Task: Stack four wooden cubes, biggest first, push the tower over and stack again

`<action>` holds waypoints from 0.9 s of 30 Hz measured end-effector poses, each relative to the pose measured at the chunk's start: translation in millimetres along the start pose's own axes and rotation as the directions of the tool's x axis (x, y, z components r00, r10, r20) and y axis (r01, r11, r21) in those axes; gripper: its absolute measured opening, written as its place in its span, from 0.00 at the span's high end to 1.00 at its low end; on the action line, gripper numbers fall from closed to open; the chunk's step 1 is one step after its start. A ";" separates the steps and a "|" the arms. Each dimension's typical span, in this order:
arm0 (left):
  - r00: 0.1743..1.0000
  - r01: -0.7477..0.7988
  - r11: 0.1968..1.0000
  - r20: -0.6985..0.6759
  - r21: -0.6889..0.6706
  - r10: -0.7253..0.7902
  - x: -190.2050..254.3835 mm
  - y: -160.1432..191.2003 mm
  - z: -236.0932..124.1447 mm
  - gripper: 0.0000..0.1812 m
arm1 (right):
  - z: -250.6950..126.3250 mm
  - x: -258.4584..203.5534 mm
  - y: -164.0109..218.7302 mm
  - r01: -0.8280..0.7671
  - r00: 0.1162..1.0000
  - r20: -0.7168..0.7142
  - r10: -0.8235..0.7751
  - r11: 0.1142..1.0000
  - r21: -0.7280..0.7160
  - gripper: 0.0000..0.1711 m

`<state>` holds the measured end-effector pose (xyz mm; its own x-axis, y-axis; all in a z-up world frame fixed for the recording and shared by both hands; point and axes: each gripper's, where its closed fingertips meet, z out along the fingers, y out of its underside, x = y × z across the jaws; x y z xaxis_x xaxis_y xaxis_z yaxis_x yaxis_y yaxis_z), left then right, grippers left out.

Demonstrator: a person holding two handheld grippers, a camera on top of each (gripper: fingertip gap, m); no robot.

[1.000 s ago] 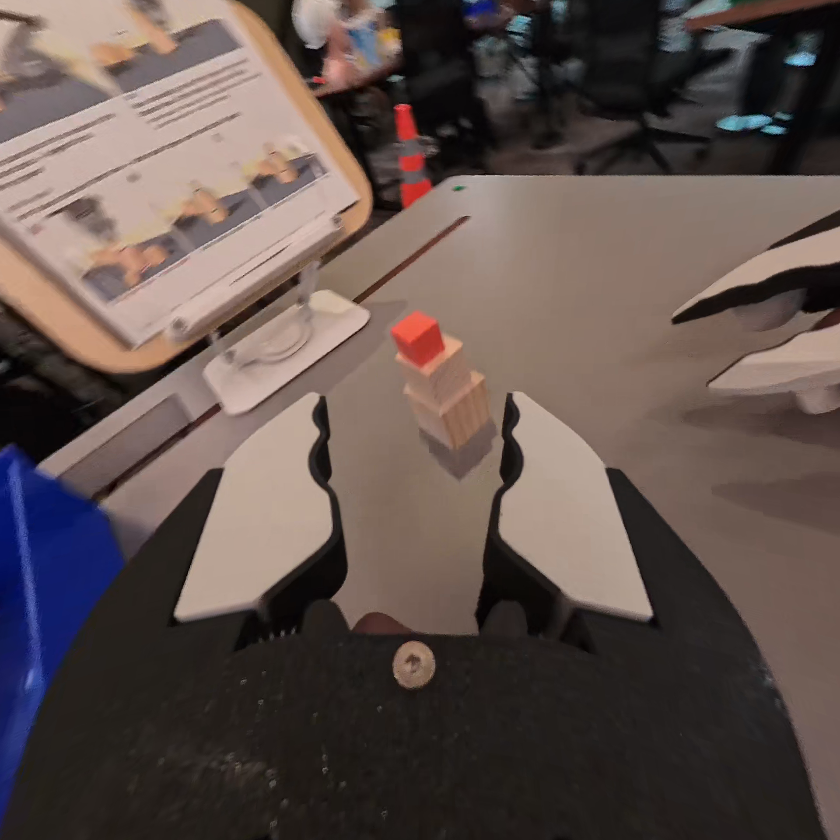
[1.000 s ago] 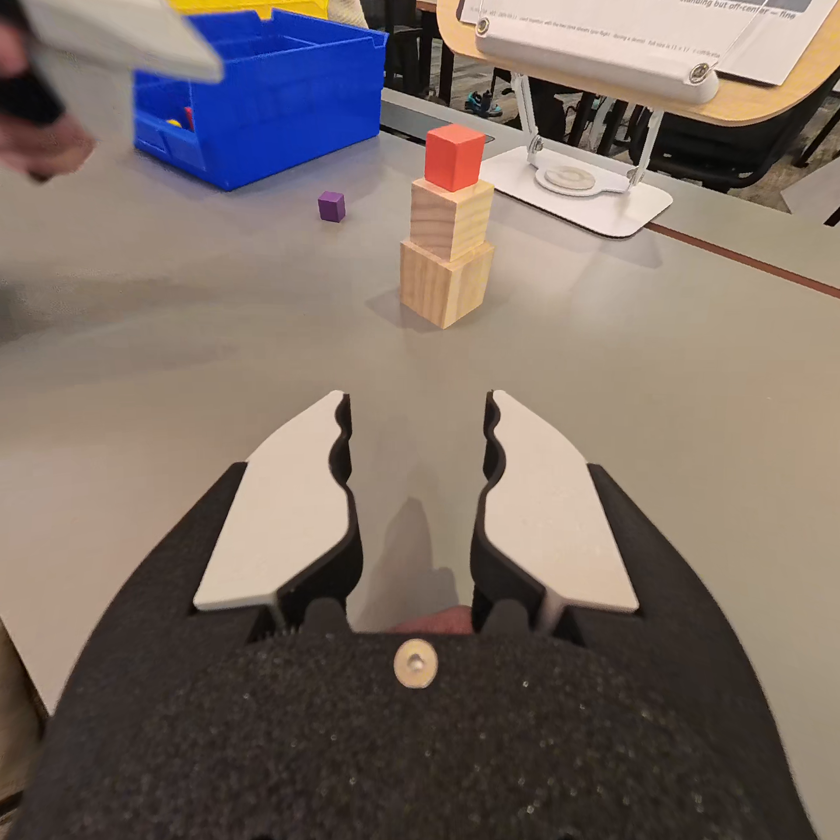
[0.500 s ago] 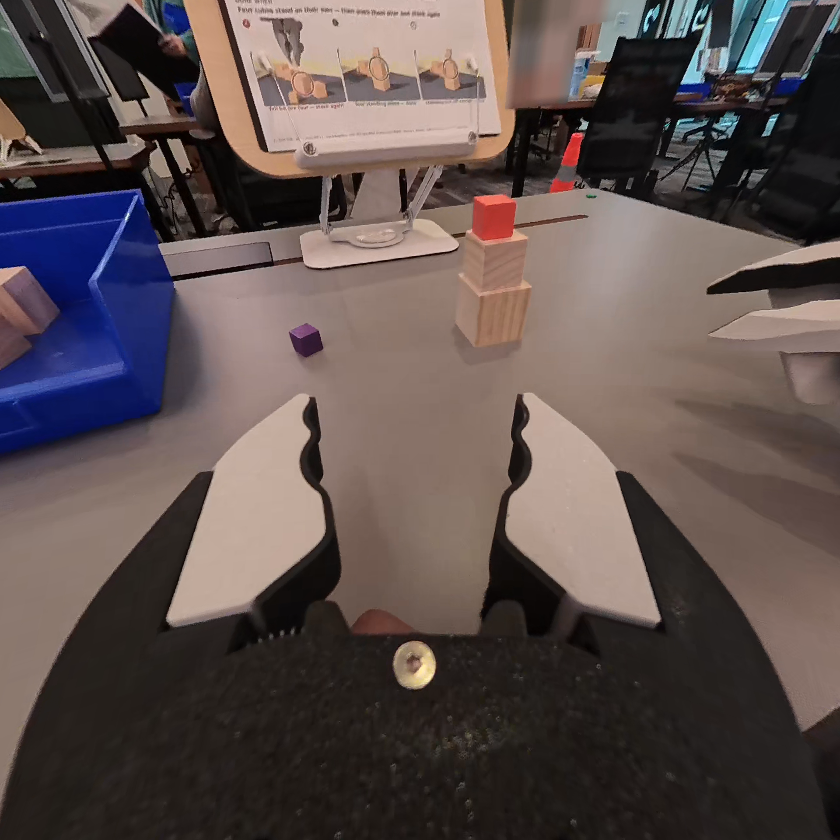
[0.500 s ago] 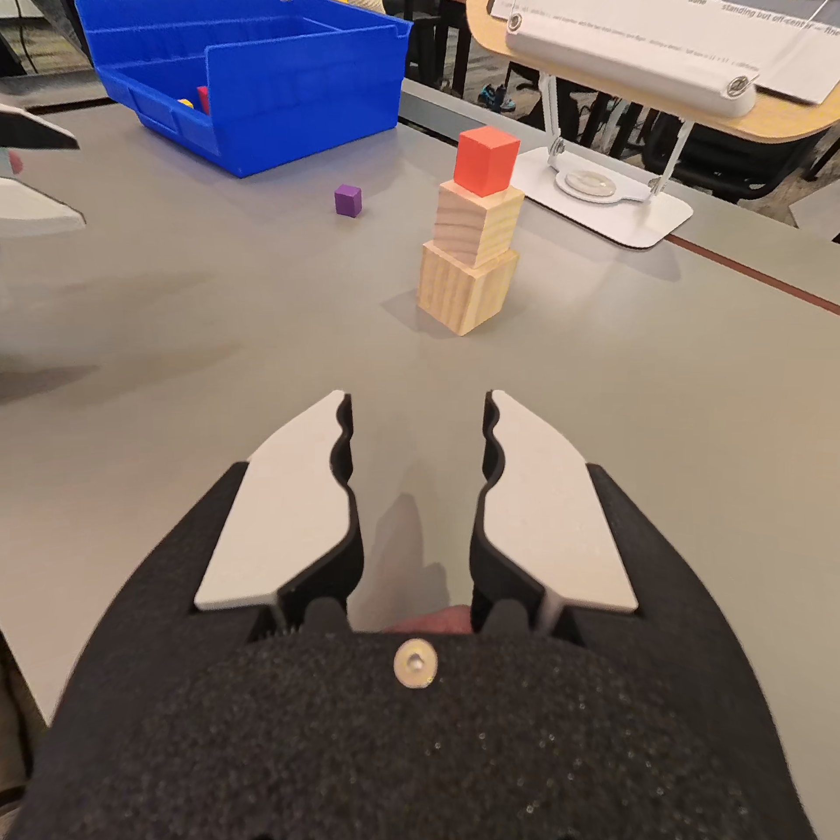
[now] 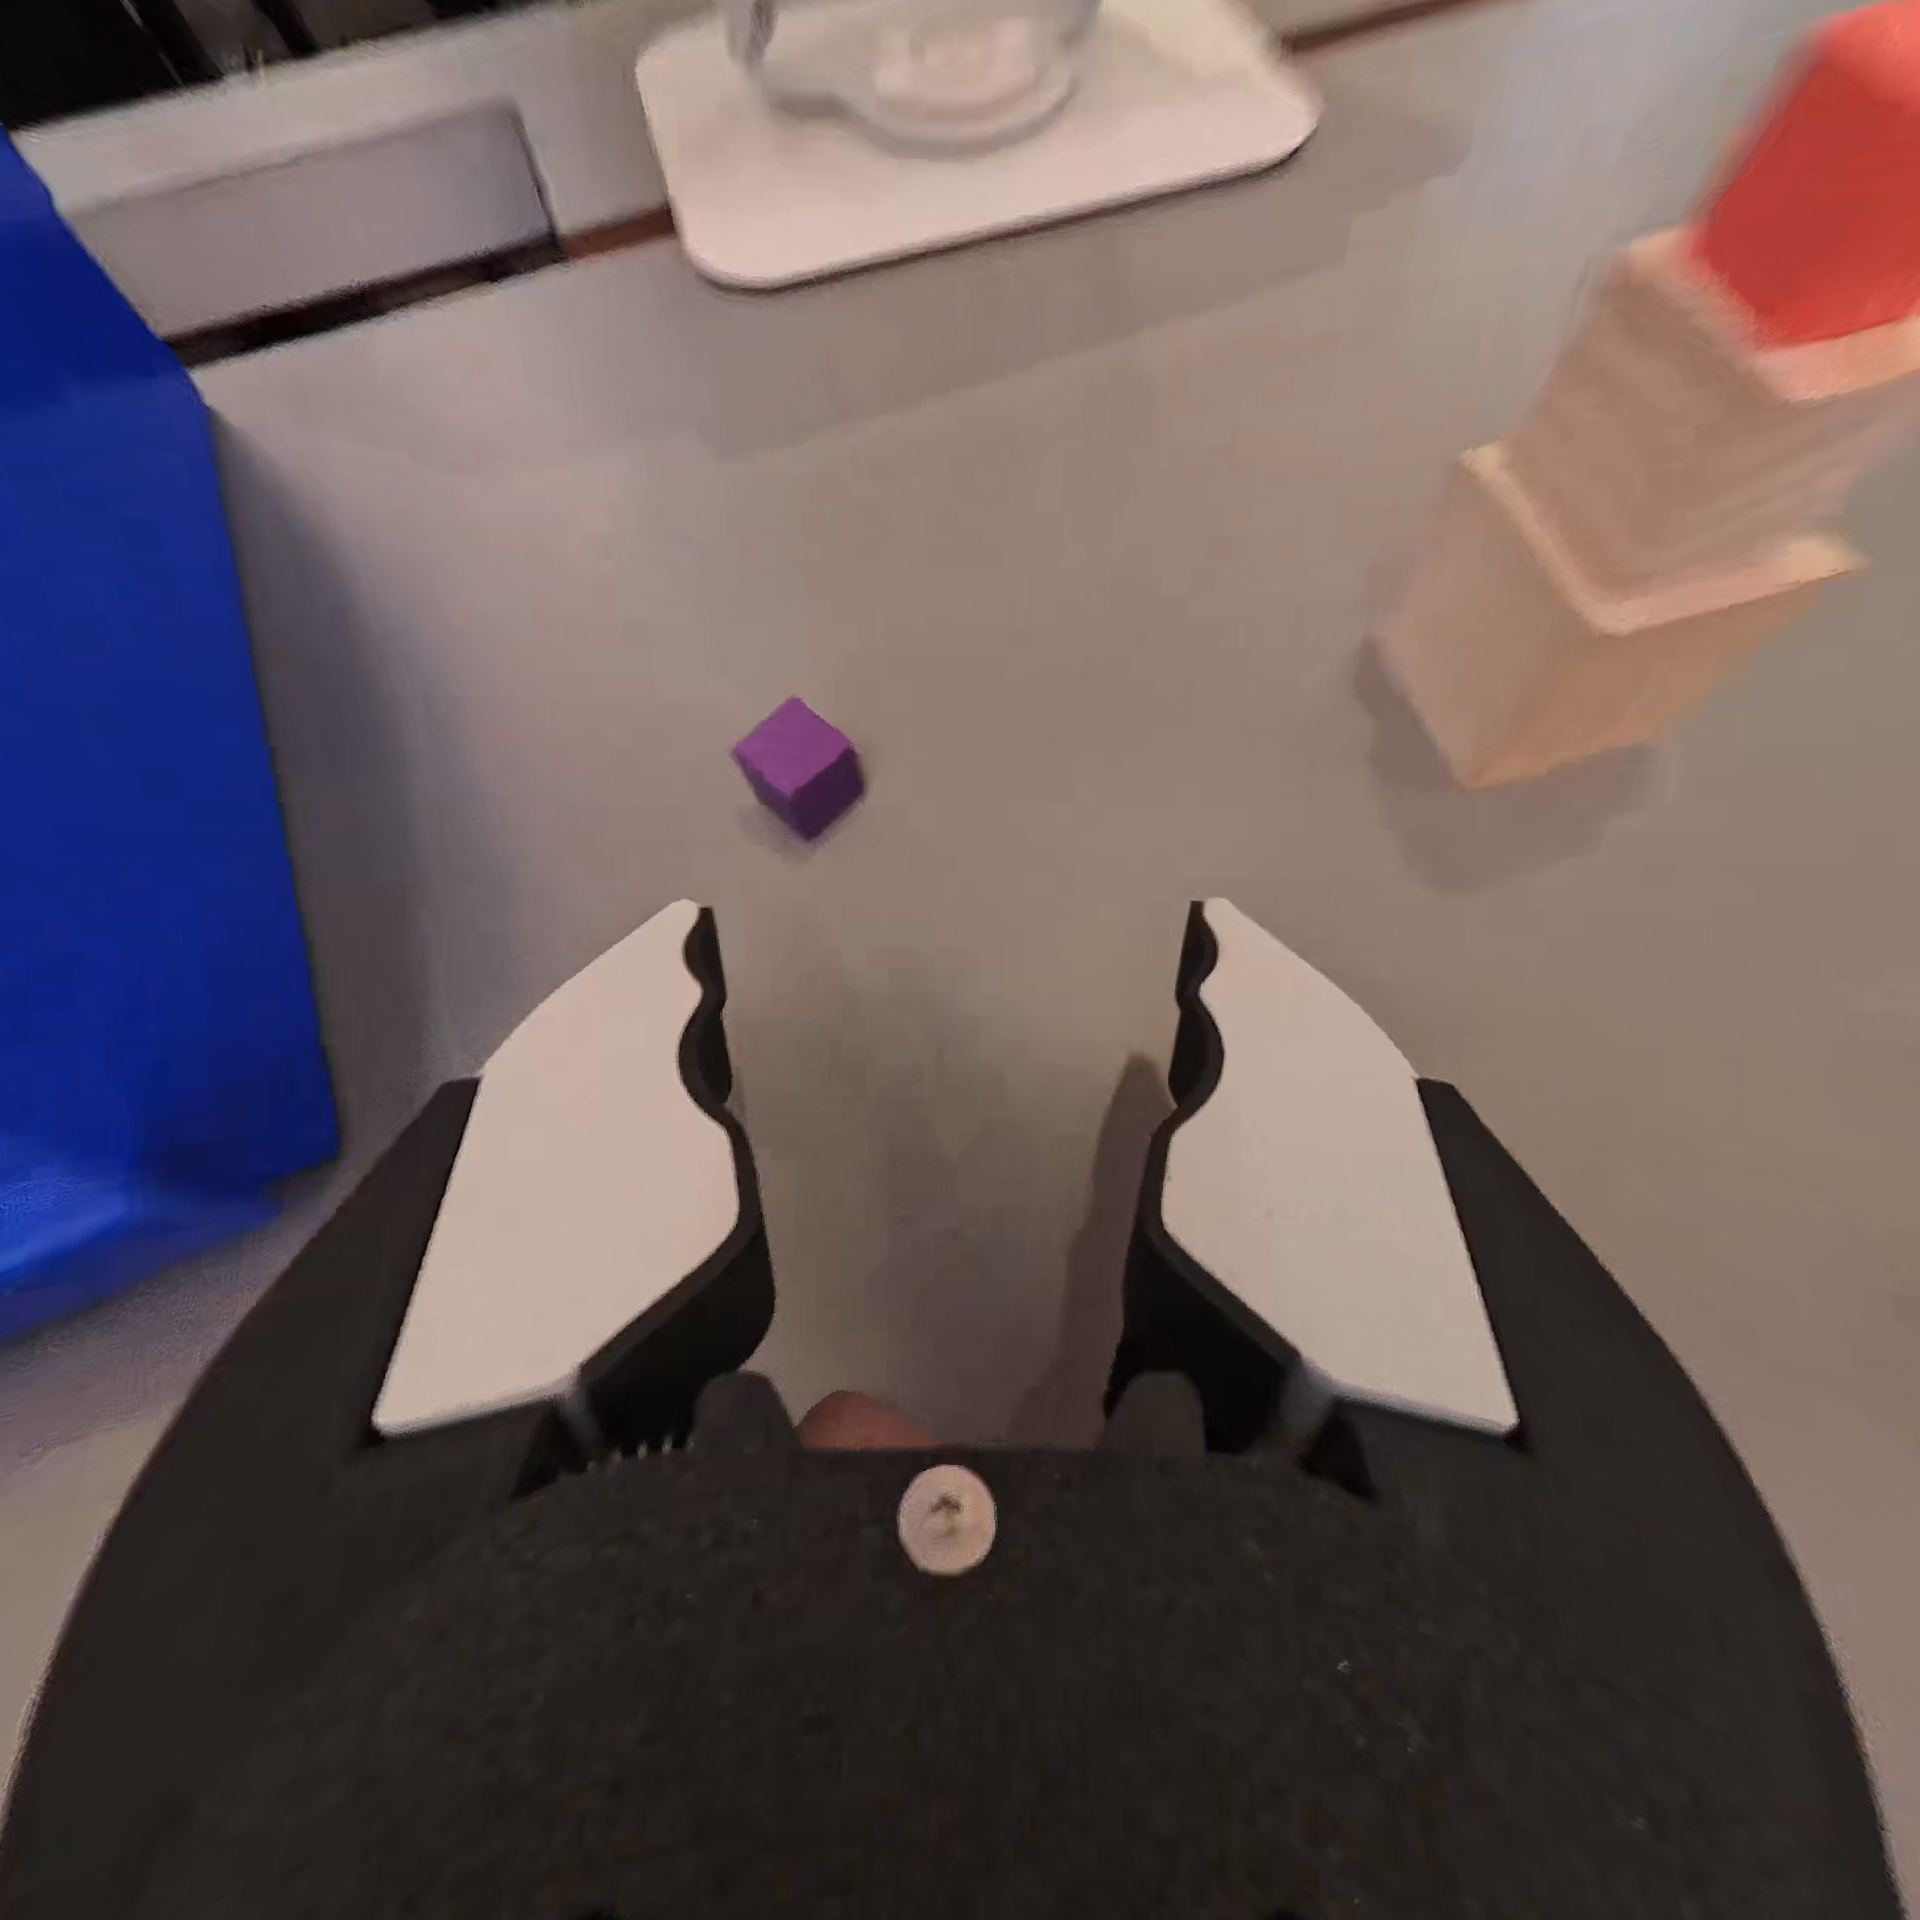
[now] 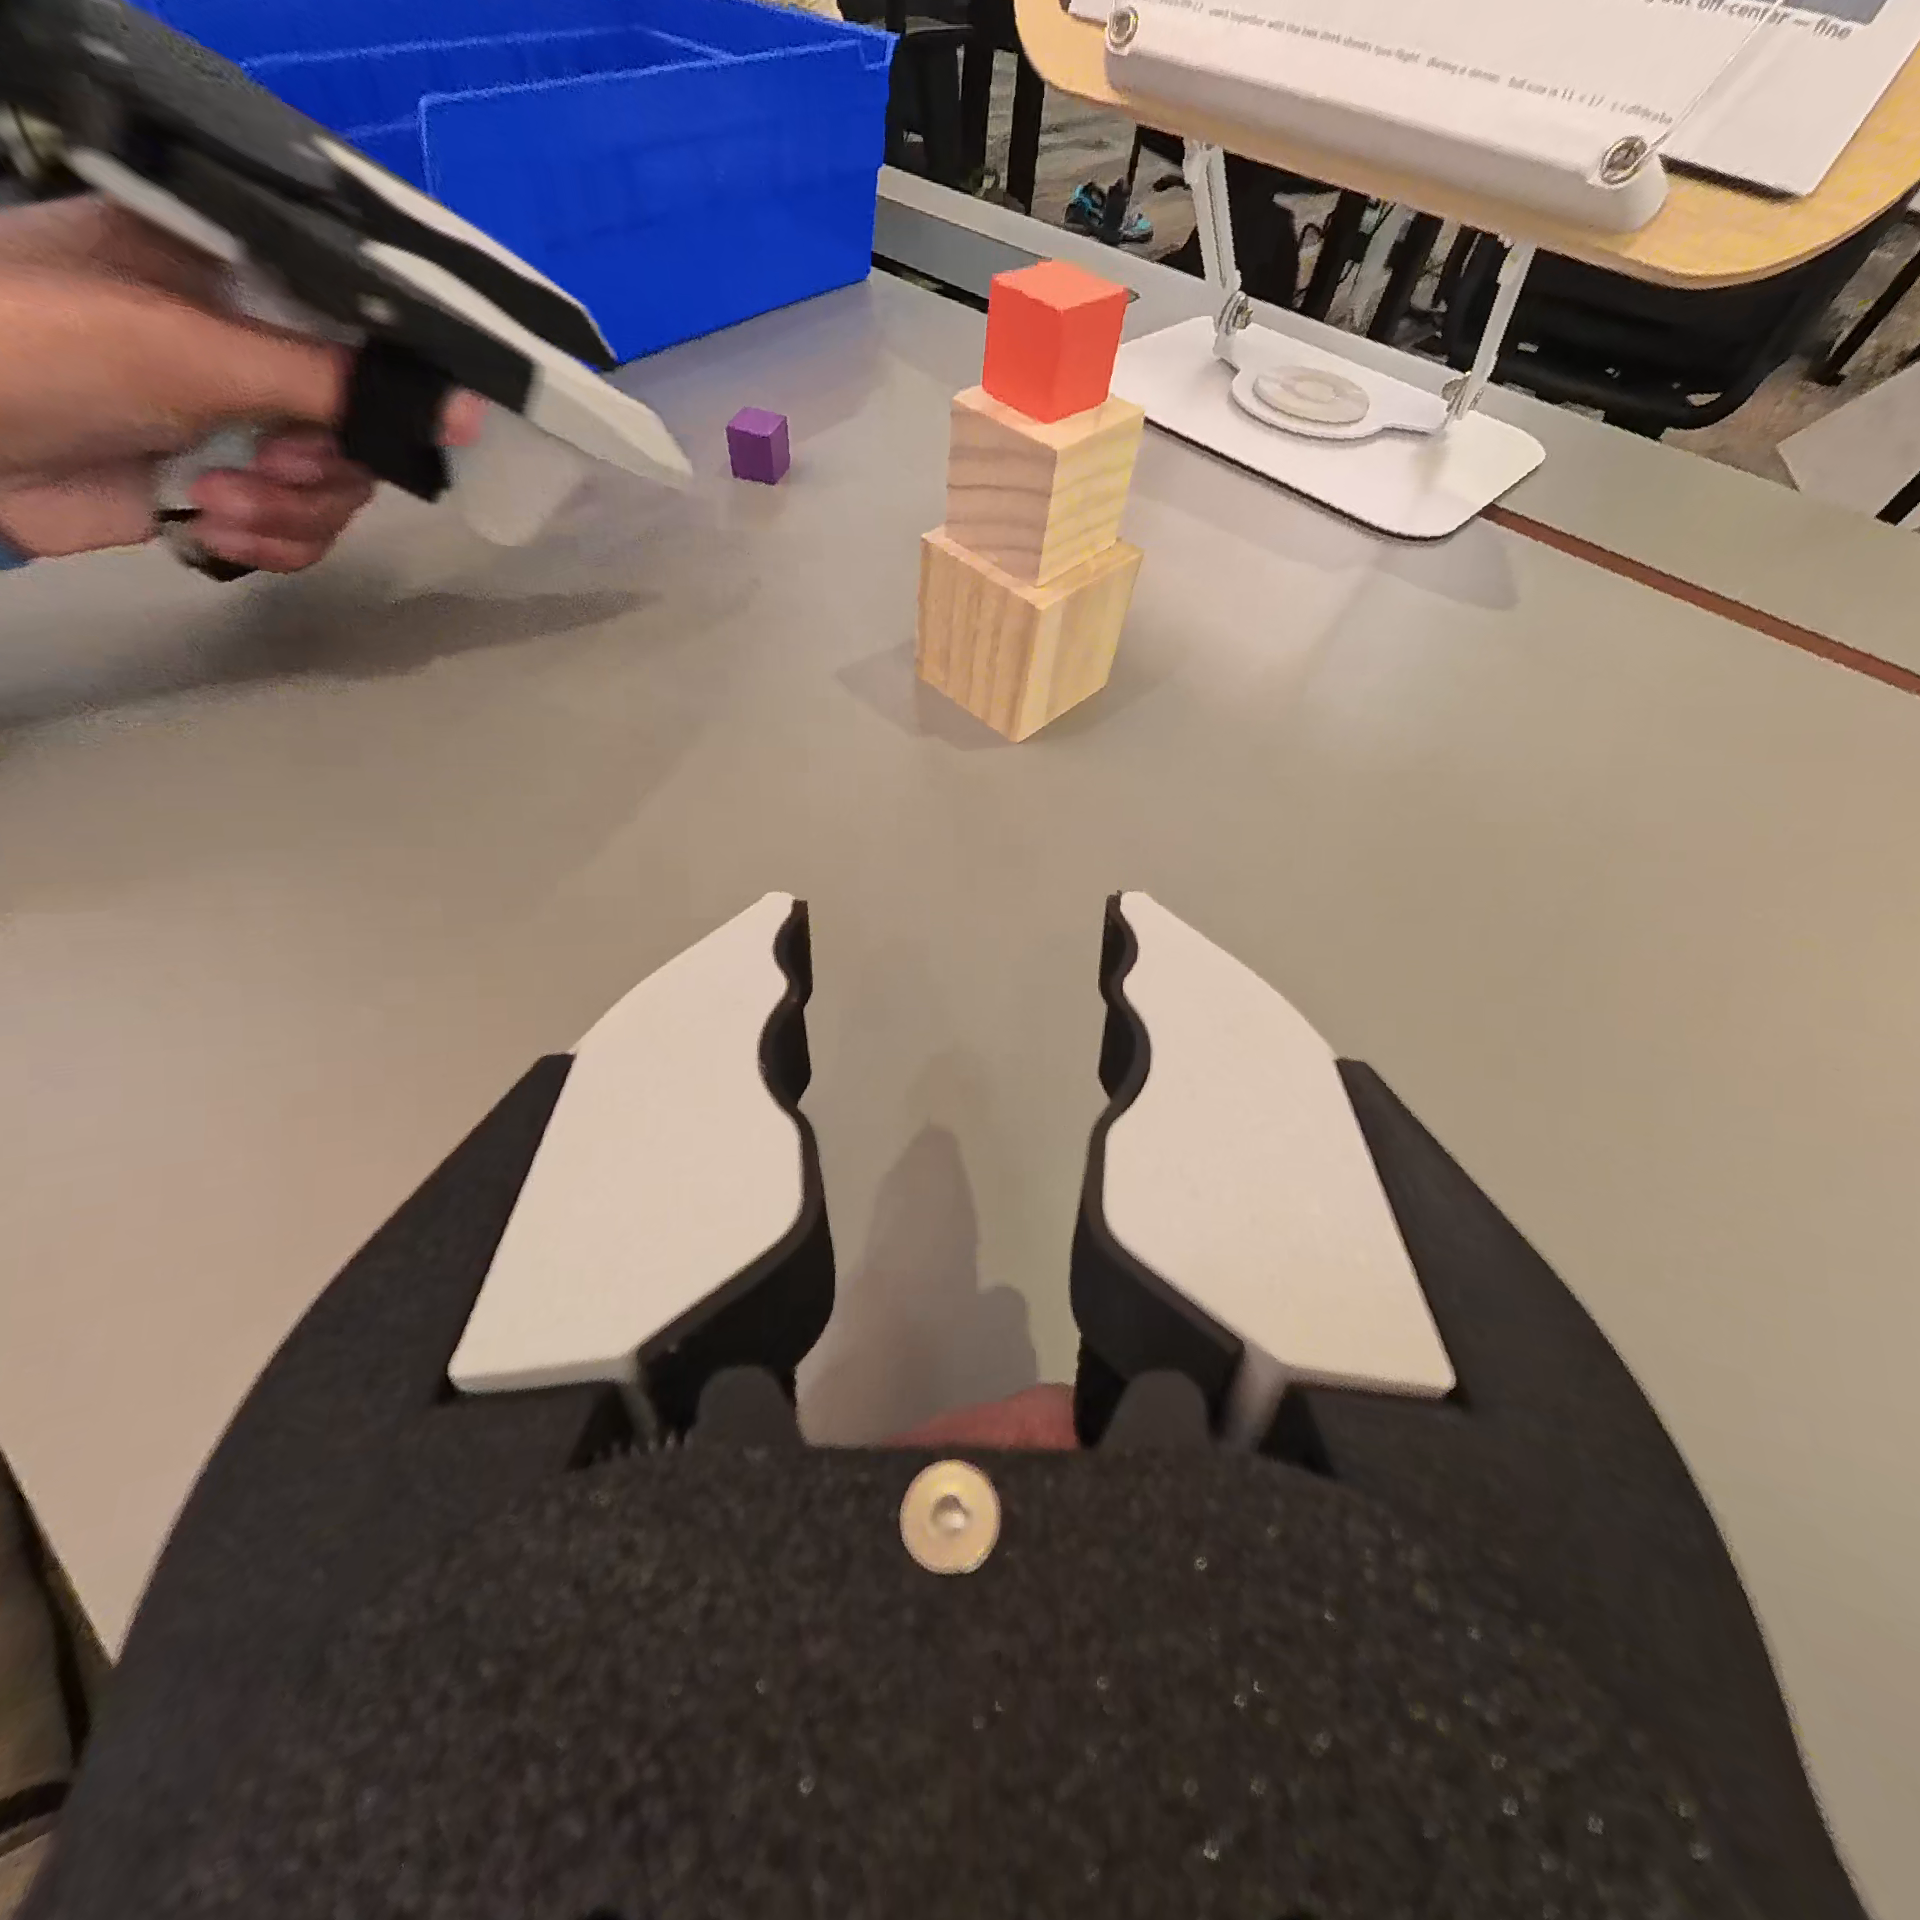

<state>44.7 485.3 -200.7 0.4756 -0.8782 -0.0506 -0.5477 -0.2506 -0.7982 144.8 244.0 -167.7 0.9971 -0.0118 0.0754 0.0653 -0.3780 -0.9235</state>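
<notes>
The left claw [image 5: 951, 909] is held wide open and empty just short of the little purple cube [image 5: 798, 767], which should be pinched gently, lifted, then set flat on the red cube [image 6: 1051, 340] topping the tower.

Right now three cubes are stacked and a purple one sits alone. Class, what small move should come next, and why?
Probably ease the left hand-held gripper forward and down around the purple cube. It is open and empty, the cube lies just ahead of it, and the tower lacks its fourth, smallest piece above the red cube.
</notes>
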 end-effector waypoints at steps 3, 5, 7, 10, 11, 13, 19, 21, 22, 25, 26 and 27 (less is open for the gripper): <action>0.996 0.060 0.992 0.074 -0.114 -0.051 -30.3 2.1 35.6 0.54 | -0.4 0.9 -0.3 -0.004 1.000 0.006 0.004 1.000 0.004 0.69; 0.989 0.123 0.978 0.107 -0.169 -0.106 -40.7 6.2 50.9 0.55 | 0.6 2.4 2.5 -0.015 1.000 0.009 0.015 1.000 -0.001 0.69; 0.982 0.169 0.968 0.118 -0.186 -0.148 -43.7 6.8 60.5 0.56 | 1.4 3.1 4.4 -0.027 1.000 0.016 0.027 1.000 -0.003 0.69; 0.979 0.188 0.966 0.117 -0.177 -0.169 -42.9 0.8 66.2 0.60 | 1.2 3.3 4.2 -0.030 0.999 0.019 0.030 1.000 0.000 0.70; 0.979 0.188 0.967 0.117 -0.174 -0.170 -42.3 -0.5 67.0 0.65 | 1.0 3.0 3.7 -0.030 0.999 0.021 0.030 1.000 0.001 0.70; 0.982 0.174 0.971 0.103 -0.161 -0.159 -38.7 -3.0 68.3 0.78 | 0.7 2.5 2.5 -0.027 0.999 0.023 0.027 1.000 0.004 0.70; 0.990 0.134 0.980 0.055 -0.146 -0.127 -33.4 -6.3 67.1 0.84 | -0.1 1.5 0.3 -0.023 0.999 0.025 0.023 1.000 0.007 0.70; 0.995 0.095 0.989 0.051 -0.112 -0.090 -31.9 -11.4 61.1 0.83 | -0.7 1.3 -0.6 -0.020 1.000 0.023 0.020 1.000 0.008 0.70; 0.996 0.075 0.994 0.044 -0.082 -0.072 -29.4 -16.4 55.6 0.83 | -1.2 1.4 -1.2 -0.019 1.000 0.022 0.019 1.000 0.010 0.70; 0.999 -0.027 0.999 0.026 0.038 0.026 -16.5 -35.6 27.3 0.83 | -2.4 2.6 -1.4 -0.019 1.000 0.018 0.018 1.000 0.010 0.70; 0.998 -0.066 0.995 0.019 0.077 0.065 -10.3 -41.4 14.9 0.83 | -2.7 3.2 -0.9 -0.020 1.000 0.017 0.019 1.000 0.010 0.70; 0.994 -0.109 0.985 -0.002 0.132 0.110 -0.8 -48.5 0.5 0.83 | -2.7 3.7 -0.3 -0.021 1.000 0.016 0.021 1.000 0.009 0.70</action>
<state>71.2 498.4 -162.3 0.4111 -0.9013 -0.1368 -0.5003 -0.0976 -0.8603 148.3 241.6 -166.2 0.9987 -0.0049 0.0503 0.0449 -0.3690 -0.9283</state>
